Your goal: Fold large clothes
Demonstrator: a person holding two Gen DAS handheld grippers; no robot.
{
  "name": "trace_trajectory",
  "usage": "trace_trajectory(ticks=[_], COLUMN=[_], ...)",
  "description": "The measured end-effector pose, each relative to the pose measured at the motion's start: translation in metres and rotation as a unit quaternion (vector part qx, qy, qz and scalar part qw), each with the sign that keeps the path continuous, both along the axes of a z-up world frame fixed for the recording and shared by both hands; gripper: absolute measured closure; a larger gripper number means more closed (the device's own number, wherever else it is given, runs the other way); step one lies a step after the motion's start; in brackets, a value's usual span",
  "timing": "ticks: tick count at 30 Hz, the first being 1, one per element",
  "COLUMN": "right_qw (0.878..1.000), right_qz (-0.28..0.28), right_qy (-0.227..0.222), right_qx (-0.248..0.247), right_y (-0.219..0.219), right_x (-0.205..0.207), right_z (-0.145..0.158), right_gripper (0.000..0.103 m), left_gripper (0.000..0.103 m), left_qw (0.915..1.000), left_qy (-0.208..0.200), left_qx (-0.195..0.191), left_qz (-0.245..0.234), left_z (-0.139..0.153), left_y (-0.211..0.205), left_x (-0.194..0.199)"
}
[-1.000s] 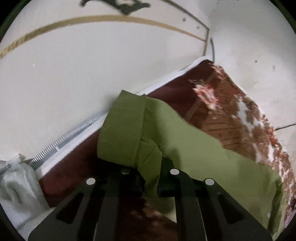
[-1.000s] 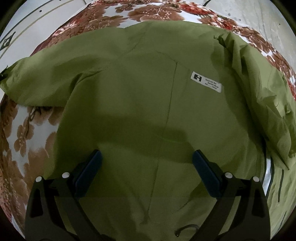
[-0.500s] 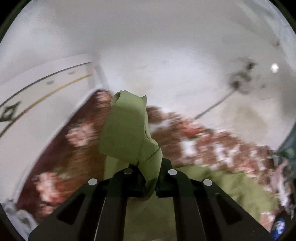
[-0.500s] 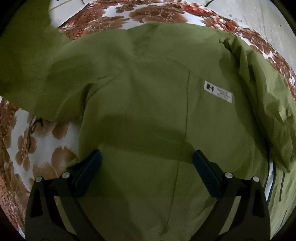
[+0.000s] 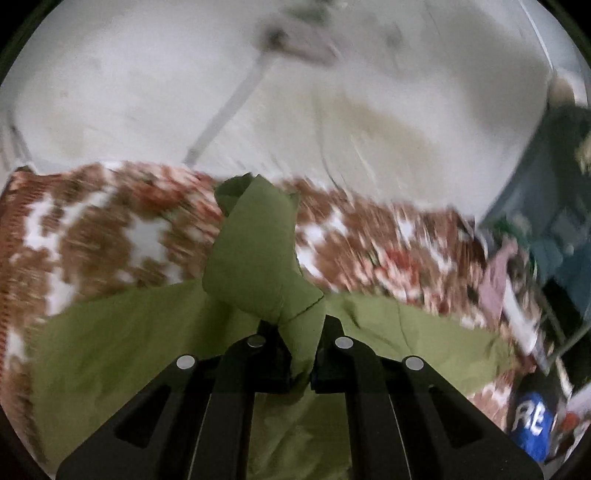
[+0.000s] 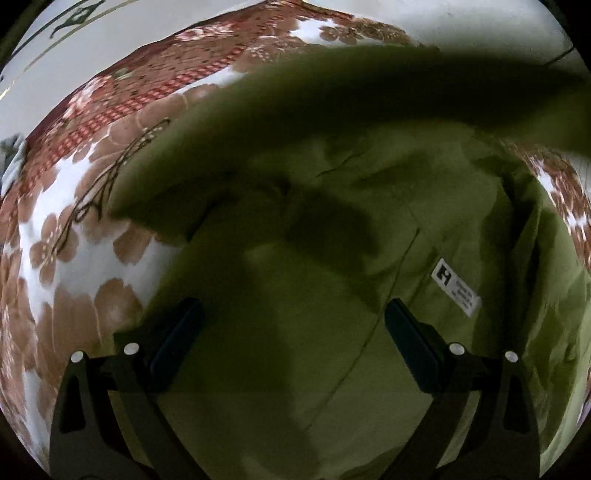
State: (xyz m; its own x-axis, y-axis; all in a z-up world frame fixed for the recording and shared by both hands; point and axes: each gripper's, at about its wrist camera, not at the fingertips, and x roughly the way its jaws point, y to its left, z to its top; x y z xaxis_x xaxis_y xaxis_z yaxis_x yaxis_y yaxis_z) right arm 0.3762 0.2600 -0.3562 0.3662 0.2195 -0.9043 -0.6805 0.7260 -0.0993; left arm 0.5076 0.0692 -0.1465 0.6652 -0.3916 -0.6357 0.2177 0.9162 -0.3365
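The left gripper (image 5: 301, 354) is clenched on a bunched fold of the green garment (image 5: 258, 258); its 2 black fingers (image 5: 258, 354) pinch the cloth between them, and the pinched part stands up in a rumpled peak ahead of the fingertips; the rest of the garment spreads out low on both sides of the gripper, lying on the floral blanket (image 5: 92, 229), which is patterned in brown, red and white; beyond the blanket a pale wall (image 5: 332, 92) fills the upper part of the left wrist view, much of it blurred; at the right edge of that view sits a blurred clutter of items, among them a blue object with white letters (image 5: 532, 424); what the other items are cannot be told.

The right gripper (image 6: 293, 325) is released, its 2 fingers (image 6: 173, 332) spread wide apart and holding nothing; it hovers over the body of the green garment (image 6: 295, 369), which lies spread on the floral blanket (image 6: 74, 240); a seam runs down the cloth between the fingers, and a white label (image 6: 456, 286) with a black mark lies on the garment just beside the right-hand finger; a dark, blurred band of green cloth crosses the top of the right wrist view, and shadows fall across the garment's middle; pale floor (image 6: 110, 33) shows at the upper left beyond the blanket.
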Motion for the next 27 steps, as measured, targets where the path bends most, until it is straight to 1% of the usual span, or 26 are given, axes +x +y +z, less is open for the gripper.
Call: trace_trajectory(ticks=[2, 4, 6, 8, 9, 11, 13, 15, 17, 18, 23, 27], right_qw=[1.000, 1.000, 0.999, 0.999, 0.999, 0.998, 0.998, 0.997, 0.997, 0.996, 0.994, 0.992], right_qz=[0.012, 0.026, 0.033, 0.037, 0.039, 0.043, 0.043, 0.050, 0.052, 0.051, 0.065, 0.076], right_qy=[-0.003, 0.000, 0.006, 0.010, 0.009, 0.002, -0.004, -0.012, -0.007, -0.001, 0.003, 0.009], right_qx=[0.004, 0.002, 0.014, 0.025, 0.029, 0.037, 0.048, 0.055, 0.065, 0.072, 0.089, 0.098], right_y=[-0.007, -0.013, -0.021, -0.027, -0.030, -0.037, -0.045, -0.051, -0.054, -0.056, -0.059, -0.066], right_x=[-0.004, -0.008, -0.010, -0.009, -0.009, -0.015, -0.020, -0.026, -0.030, -0.031, -0.039, -0.047], right_z=[-0.003, -0.009, -0.013, -0.013, -0.012, -0.010, -0.010, -0.011, -0.014, -0.014, -0.013, -0.012], right_gripper=[0.006, 0.006, 0.006, 0.006, 0.006, 0.006, 0.006, 0.006, 0.006, 0.006, 0.005, 0.005], left_gripper=[0.098, 0.098, 0.098, 0.098, 0.098, 0.098, 0.098, 0.098, 0.097, 0.097, 0.097, 0.097], left_qw=[0.9994, 0.9984, 0.9967, 0.9952, 0.9930, 0.9906, 0.9868, 0.9831, 0.9781, 0.9767, 0.9742, 0.9713], left_qy=[0.028, 0.049, 0.071, 0.083, 0.089, 0.082, 0.082, 0.086, 0.092, 0.094, 0.098, 0.104], left_qx=[-0.007, -0.006, -0.002, 0.019, 0.042, 0.075, 0.108, 0.133, 0.161, 0.168, 0.179, 0.185], left_qz=[-0.019, -0.028, -0.039, -0.049, -0.065, -0.079, -0.088, -0.093, -0.095, -0.095, -0.096, -0.108], left_z=[-0.029, -0.051, -0.074, -0.091, -0.100, -0.112, -0.120, -0.129, -0.138, -0.140, -0.153, -0.159], left_y=[-0.044, -0.067, -0.095, -0.121, -0.137, -0.157, -0.172, -0.186, -0.200, -0.205, -0.225, -0.244], left_x=[0.000, 0.001, 0.001, 0.000, -0.003, -0.012, -0.016, -0.020, -0.021, -0.023, -0.028, -0.027])
